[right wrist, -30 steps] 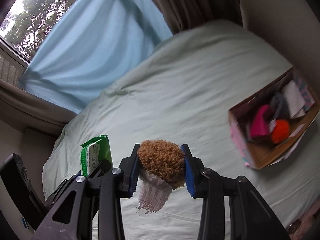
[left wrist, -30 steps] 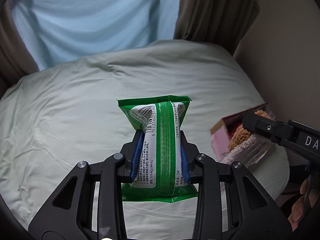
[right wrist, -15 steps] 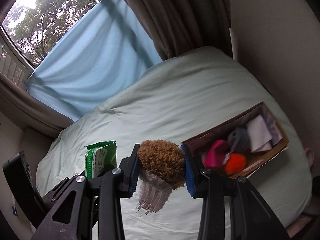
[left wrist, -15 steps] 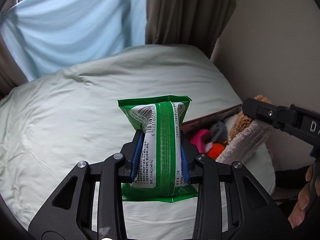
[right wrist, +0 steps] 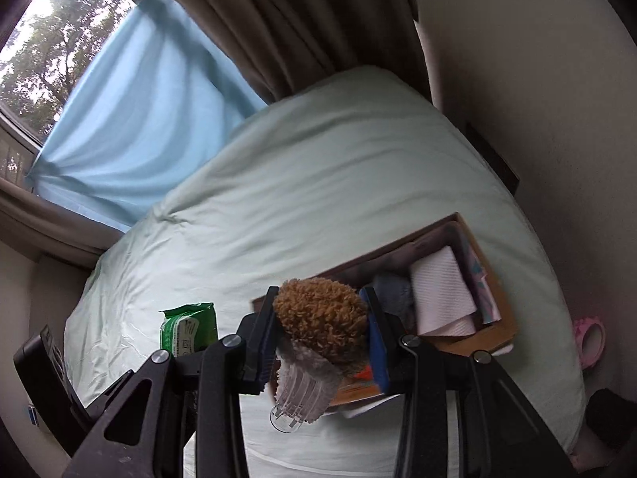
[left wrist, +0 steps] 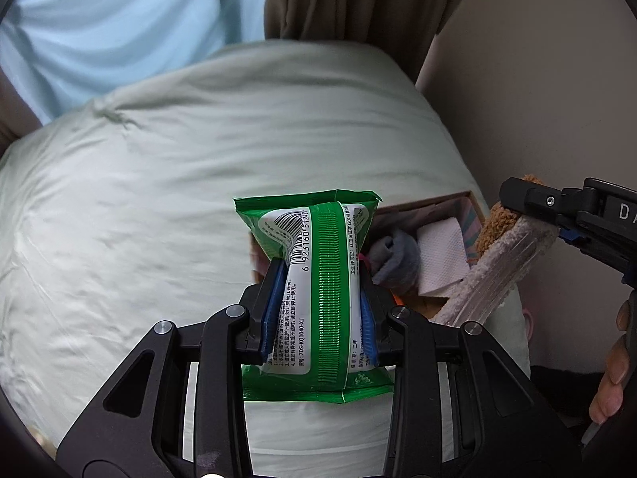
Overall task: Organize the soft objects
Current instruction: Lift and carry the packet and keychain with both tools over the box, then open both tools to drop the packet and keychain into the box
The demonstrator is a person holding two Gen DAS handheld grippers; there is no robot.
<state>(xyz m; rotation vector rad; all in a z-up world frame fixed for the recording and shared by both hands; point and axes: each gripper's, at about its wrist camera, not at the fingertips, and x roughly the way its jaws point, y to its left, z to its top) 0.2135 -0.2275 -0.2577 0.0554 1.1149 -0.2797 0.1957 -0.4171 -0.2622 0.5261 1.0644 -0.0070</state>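
Observation:
My left gripper [left wrist: 318,302] is shut on a green wet-wipe pack [left wrist: 314,279], held upright above the bed, just left of a cardboard box [left wrist: 434,201]. My right gripper [right wrist: 321,330] is shut on a brown fluffy plush toy [right wrist: 322,324] with a white base in clear plastic; it hovers over the near left end of the box [right wrist: 497,298]. The box holds a white folded cloth [right wrist: 442,294], a grey soft item [right wrist: 392,290] and something orange [right wrist: 364,374]. The pack shows in the right wrist view [right wrist: 189,324]; the plush shows in the left wrist view [left wrist: 497,223].
The box lies near the right edge of a pale green bed [right wrist: 318,183], close to the beige wall [right wrist: 537,79]. Brown curtains [right wrist: 298,20] and a blue curtain [right wrist: 131,111] hang behind the bed. A pink slipper [right wrist: 589,338] lies on the floor at the right.
Both grippers have moved right toward the box with their loads. The box now sits directly behind the pack and under the plush toy. Grips are unchanged.

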